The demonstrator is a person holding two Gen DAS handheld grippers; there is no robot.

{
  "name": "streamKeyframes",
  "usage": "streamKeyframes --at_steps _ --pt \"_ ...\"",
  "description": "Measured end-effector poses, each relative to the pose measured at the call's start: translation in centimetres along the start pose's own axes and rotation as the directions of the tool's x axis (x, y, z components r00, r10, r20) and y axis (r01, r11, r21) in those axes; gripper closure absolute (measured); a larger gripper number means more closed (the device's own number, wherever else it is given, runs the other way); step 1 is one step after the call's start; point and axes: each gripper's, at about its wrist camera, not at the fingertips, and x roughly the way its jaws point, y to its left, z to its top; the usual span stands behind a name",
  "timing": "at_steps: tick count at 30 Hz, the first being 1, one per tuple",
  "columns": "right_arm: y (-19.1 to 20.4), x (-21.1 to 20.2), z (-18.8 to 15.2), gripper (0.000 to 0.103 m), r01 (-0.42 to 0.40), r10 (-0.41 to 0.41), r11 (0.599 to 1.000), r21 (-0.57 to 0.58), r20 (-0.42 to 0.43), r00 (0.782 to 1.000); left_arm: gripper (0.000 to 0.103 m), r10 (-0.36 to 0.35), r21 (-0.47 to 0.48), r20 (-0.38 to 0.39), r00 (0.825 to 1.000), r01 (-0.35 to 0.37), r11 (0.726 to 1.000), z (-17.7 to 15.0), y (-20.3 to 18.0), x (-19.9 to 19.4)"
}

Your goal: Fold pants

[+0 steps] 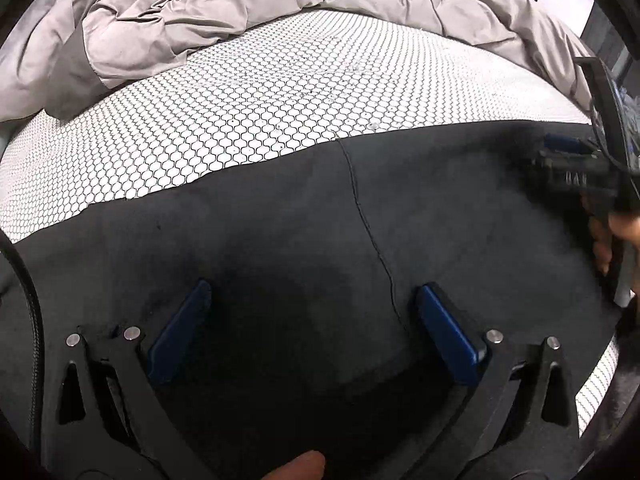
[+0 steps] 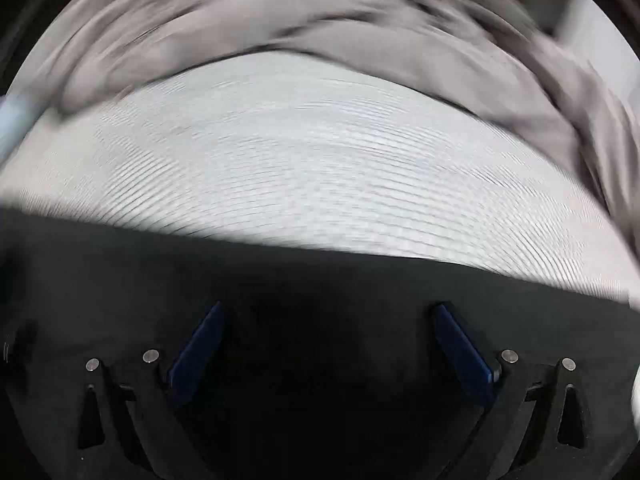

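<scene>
Dark grey pants [image 1: 304,216] lie flat on a white bed with a honeycomb pattern [image 1: 256,92]; a seam line runs down their middle. My left gripper [image 1: 312,296] is open just above the pants, blue pads apart, holding nothing. My right gripper [image 2: 326,316] is open over the same dark pants [image 2: 280,272]; that view is motion-blurred. The right gripper also shows at the right edge of the left wrist view [image 1: 576,160], low over the pants.
A crumpled grey duvet [image 1: 192,12] is piled along the far side of the bed and down its right side [image 2: 440,48]. The patterned sheet [image 2: 304,168] lies bare between the pants and the duvet.
</scene>
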Motion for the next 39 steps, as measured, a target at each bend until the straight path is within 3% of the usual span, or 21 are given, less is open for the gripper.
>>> streamKeyframes --at_steps 2,6,10,12,14,15,18,20,23,25,27,29,31,33,36,37,39 --pt "0.1 -0.7 0.0 0.003 -0.010 0.010 1.000 -0.002 0.008 1.000 0.001 0.023 -0.018 -0.010 1.000 -0.023 1.000 0.2 -0.3 -0.7" --pt "3.8 -0.2 1.5 0.004 -0.134 0.136 0.990 -0.052 0.033 0.990 0.001 -0.038 -0.115 0.069 0.997 0.046 0.992 2.5 -0.7 -1.7" --pt "6.1 1.0 0.7 0.004 -0.077 0.079 0.990 -0.115 0.011 0.997 0.001 -0.087 -0.235 0.030 0.996 0.091 0.968 4.9 -1.7 1.6" --pt "6.0 0.7 0.5 0.004 -0.052 0.054 0.989 -0.139 0.007 0.999 0.001 -0.007 -0.190 -0.026 1.000 0.002 0.982 5.4 -2.9 3.8" --pt "5.4 0.5 -0.1 0.004 -0.017 0.017 0.986 -0.164 0.005 1.000 0.000 0.106 -0.090 -0.023 0.994 -0.107 0.990 5.0 -4.1 4.3" --pt "5.3 0.3 -0.5 0.004 -0.015 0.014 0.981 -0.193 -0.007 1.000 0.000 0.119 -0.088 -0.017 0.993 -0.120 0.989 4.8 -4.0 4.2" --pt "3.2 0.1 -0.9 0.004 -0.003 0.002 0.986 -0.168 -0.010 1.000 0.000 0.214 -0.144 -0.008 0.977 -0.213 0.966 4.4 -0.9 3.2" --pt "2.3 -0.3 -1.3 0.004 0.000 -0.001 0.986 -0.169 -0.009 1.000 0.002 0.195 -0.199 -0.003 0.981 -0.192 0.961 3.8 1.9 2.3" --pt "1.6 -0.2 -1.7 0.004 -0.003 0.001 0.984 -0.178 -0.009 1.000 0.008 0.243 -0.213 0.004 0.970 -0.236 0.948 2.5 4.2 1.4" --pt "1.7 -0.7 -2.3 0.004 -0.009 0.008 0.982 -0.189 -0.004 1.000 0.016 0.222 -0.201 0.027 0.975 -0.212 0.956 1.8 4.7 0.6" --pt "1.5 -0.6 -2.3 0.004 -0.017 0.016 0.981 -0.192 -0.006 1.000 0.037 0.205 -0.177 0.049 0.978 -0.193 0.965 1.5 4.9 -0.1" --pt "1.4 -0.6 -2.3 0.004 -0.023 0.022 0.981 -0.195 -0.007 1.000 0.049 0.143 -0.187 0.086 0.986 -0.125 0.975 1.1 6.0 -1.8" --pt "1.4 -0.6 -2.3 0.004 -0.024 0.023 0.981 -0.195 -0.008 1.000 0.052 0.112 -0.221 0.119 0.987 -0.084 0.972 0.6 7.4 -3.4" --pt "1.5 -0.7 -2.3 0.004 -0.022 0.020 0.980 -0.196 -0.008 1.000 0.062 0.163 -0.241 0.110 0.980 -0.133 0.961 0.8 9.1 -3.7" --pt "1.4 -0.7 -2.3 0.004 -0.027 0.026 0.981 -0.191 -0.007 1.000 0.078 0.272 -0.292 0.035 0.962 -0.250 0.923 -0.6 13.3 -2.9" --pt "1.4 -0.7 -2.3 0.004 -0.029 0.028 0.981 -0.191 -0.008 1.000 0.078 0.291 -0.300 0.030 0.956 -0.269 0.915 -0.8 14.6 -2.7" --pt "1.5 -0.9 -2.5 0.004 -0.035 0.033 0.980 -0.198 -0.011 0.999 0.081 0.389 -0.327 0.022 0.921 -0.361 0.873 -1.9 17.4 -3.5"
